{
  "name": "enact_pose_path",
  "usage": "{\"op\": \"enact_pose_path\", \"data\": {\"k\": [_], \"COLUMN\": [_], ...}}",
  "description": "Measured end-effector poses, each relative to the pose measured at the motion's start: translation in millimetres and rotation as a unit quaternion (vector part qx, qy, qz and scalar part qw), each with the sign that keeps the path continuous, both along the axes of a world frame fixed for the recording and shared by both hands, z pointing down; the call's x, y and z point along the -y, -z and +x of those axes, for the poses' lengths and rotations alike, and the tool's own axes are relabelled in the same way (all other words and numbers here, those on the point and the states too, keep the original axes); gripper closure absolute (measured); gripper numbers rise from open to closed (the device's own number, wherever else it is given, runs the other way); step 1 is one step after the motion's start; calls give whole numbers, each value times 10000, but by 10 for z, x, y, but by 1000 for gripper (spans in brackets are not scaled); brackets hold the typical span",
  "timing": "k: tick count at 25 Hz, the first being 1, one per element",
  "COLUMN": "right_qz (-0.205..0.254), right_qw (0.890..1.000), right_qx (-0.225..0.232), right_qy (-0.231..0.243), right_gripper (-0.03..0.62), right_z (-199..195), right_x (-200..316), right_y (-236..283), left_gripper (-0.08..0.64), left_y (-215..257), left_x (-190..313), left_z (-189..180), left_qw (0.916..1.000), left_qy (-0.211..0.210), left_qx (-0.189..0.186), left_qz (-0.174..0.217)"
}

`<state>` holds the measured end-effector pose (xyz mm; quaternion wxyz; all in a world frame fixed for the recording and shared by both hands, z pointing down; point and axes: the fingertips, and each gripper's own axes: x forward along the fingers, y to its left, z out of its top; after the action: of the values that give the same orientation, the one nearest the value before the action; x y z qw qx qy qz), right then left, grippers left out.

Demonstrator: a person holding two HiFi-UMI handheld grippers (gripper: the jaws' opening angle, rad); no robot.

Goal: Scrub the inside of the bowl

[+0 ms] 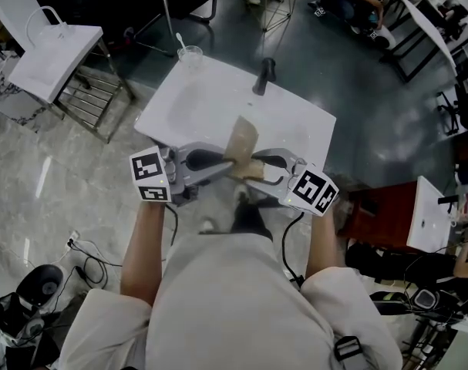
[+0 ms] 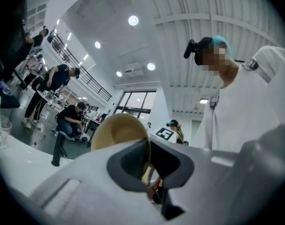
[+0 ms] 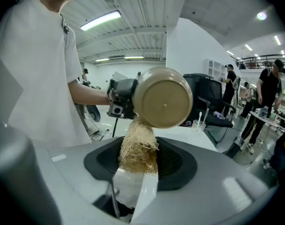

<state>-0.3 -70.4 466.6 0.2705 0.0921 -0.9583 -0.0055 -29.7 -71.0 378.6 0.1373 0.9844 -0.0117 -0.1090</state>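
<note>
Forearms: bare, one on each side of the head view, each hand (image 1: pixel 145 206) gripping its tool below a marker cube (image 1: pixel 150 174).
Left claw (image 2: pixel 149 165): pressed together on the rim of the bowl (image 2: pixel 118 131), with the thin wall clamped edge-on between the pads.
Right claw (image 3: pixel 137 165): pinching the lower end of the fibre scrubber (image 3: pixel 138 146), with a white strip below the fibres.
Scrubber axis: long axis rising from the right claw toward the bowl, the frayed top strands meeting the bowl's lower edge; cannot tell whether any reach into the hollow.
Bowl position: in the air between the two claws, above the near part of the counter (image 1: pixel 295 122), clear of its surface.
Bowl orientation: tipped on its side, the mouth-to-foot axis near level; round foot turned toward the right gripper view, tan hollow open toward the left gripper view.
Counter: white, set cornerwise in the head view.
Far edge of counter: clear glass (image 1: pixel 190 55) with a white utensil standing in it; dark upright tap (image 1: pixel 264 75) well apart to its right.
Background: white bag (image 1: pixel 52 60) on a rack at left; people at benches beyond.
</note>
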Motion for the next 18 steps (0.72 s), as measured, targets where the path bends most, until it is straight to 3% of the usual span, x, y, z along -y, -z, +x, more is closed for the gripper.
{"op": "enact_pose_path", "data": {"k": [4,7,11,15,18], "right_qz": [5,92,265,510,493], "right_qw": [9996,9975,9900,9857,9835], "right_qx": [223,680,1365,1371,1417], "right_qy": [179,171,-236,-840,-1008], "right_gripper": [393,393,394,394,394], "right_z": [22,113,294,407,390], "right_x": [-203,-279,-190,95,180], "right_y": [168,393,743,755,732], "left_gripper": [546,546,546,546,546], "left_y": [-99,-133,-177,-181,-154], "left_x": [28,81,112,104,84], "left_z": [3,-46,-98,-97,-83], "left_qw": [9998,9993,9988,9988,9990], "left_qy": [125,279,390,369,316], "left_qx": [70,19,60,-2,-19], "left_qz": [-127,-247,-300,-307,-315]}}
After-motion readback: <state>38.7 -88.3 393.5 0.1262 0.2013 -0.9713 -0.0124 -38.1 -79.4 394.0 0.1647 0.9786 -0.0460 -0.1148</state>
